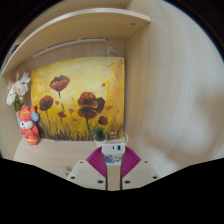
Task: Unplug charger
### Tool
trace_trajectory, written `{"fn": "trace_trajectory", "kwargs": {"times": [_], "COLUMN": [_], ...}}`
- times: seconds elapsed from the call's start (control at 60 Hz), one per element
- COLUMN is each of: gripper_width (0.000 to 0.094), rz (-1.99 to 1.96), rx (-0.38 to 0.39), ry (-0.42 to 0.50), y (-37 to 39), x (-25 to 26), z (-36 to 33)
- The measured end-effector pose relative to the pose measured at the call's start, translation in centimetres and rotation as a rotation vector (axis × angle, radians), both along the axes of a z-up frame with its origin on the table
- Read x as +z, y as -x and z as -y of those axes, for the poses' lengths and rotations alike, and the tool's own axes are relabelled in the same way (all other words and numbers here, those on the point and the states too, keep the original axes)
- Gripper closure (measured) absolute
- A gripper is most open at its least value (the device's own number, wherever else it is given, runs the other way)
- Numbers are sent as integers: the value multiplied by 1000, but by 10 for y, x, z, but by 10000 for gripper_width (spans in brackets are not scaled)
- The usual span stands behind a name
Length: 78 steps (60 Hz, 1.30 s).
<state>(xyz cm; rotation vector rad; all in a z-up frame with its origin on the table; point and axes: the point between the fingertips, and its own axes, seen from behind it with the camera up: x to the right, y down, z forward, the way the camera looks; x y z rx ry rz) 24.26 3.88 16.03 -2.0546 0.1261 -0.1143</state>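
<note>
Over on the left, two small figurines stand on the light wooden desk surface [175, 140] — a pale, whitish one [17, 90] set a bit higher and an orange fox-like one [29, 125] just below it, both right up against the left edge of the painting.

The painting [78, 98] takes up the middle: a yellow-orange canvas with dark red poppies on thin stems, leaning against the back of a wooden alcove. A light wood shelf [90, 22] runs above it, and a wooden side panel [170, 70] closes the nook on the right.

Down in front of the painting's lower right corner sits the charger [113, 153] — a small white block with a darker mark on its face, sitting low at the desk surface. It's right between the tips of the gripper [113, 156]. The magenta pads [97, 160] flank it on both sides, and the fingers look closed in on the charger, pressing it from left and right. What it's plugged into can't be made out, since the fingers and the charger body cover that spot.

Right of the gripper it's just plain wood grain curving up to the side panel.
</note>
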Motion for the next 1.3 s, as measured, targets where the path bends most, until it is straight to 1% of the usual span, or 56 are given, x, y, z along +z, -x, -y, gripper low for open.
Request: {"fn": "trace_trajectory", "kwargs": {"times": [0.033, 0.133, 0.2, 0.267, 0.283, 0.367, 0.4, 0.483, 0.5, 0.533, 0.583, 0.617, 0.667, 0.7, 0.867, 0.95, 1.033, 1.117, 1.3], "gripper_width": [785, 778, 769, 750, 727, 681, 656, 617, 601, 537, 421, 371, 359, 350, 203, 201, 169, 165, 161], "rz": [-11, 11, -10, -32, -36, -70, -76, -56, -51, -32, -4, 12, 22, 22, -13, -44, -48, -32, -39], "rx": [-5, -15, -24, -44, -49, -65, -71, -78, -81, -91, -100, -101, -95, -94, -94, -76, -58, -33, 40], "ry": [29, 134, 186, 226, 236, 261, 243, 247, 250, 259, 254, 239, 212, 177, -19, -106, -153, -166, -98], "y": [-5, -19, -23, -27, -28, -28, -29, -32, -33, -37, -39, -39, -36, -30, 9, 40, 73, 107, 187], "x": [-29, -86, -121, -143, -148, -163, -161, -162, -162, -162, -154, -144, -123, -104, 16, 69, 105, 120, 102], "z": [1, 15, 23, 29, 32, 38, 37, 37, 37, 39, 40, 40, 41, 43, 74, 104, 140, 178, 254]}}
